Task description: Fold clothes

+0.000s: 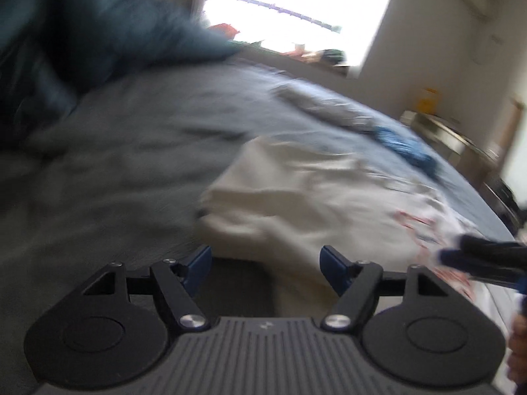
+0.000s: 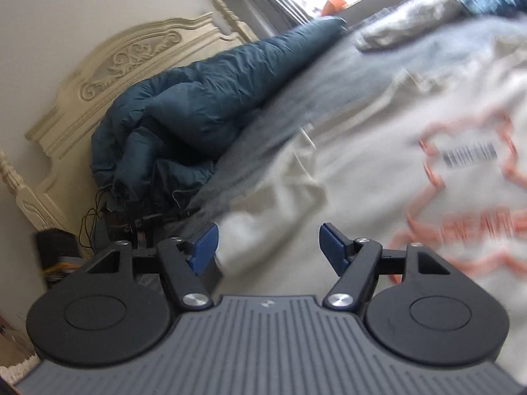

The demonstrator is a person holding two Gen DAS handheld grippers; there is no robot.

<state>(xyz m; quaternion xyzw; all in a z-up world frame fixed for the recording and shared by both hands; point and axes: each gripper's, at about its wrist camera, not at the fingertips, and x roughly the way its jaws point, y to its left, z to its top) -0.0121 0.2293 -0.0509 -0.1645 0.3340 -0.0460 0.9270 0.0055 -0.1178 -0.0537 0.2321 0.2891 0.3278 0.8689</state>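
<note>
Cream cotton T-shirt with orange print point(image 2: 411, 151) lying rumpled, unfolded, on grey bedsheet point(image 1: 125, 151); left gripper point(image 1: 265, 265) and right gripper point(image 2: 268, 247) both parted, empty; folding judged barely begun

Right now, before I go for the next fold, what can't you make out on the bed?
- Red print on the white shirt, right wrist view: motion blur, lettering unreadable.
- Blue item beyond the shirt, left wrist view: blurred, unidentifiable.
- Shirt's near hem, both views: hidden behind the left hand-held gripper and right hand-held gripper.
</note>
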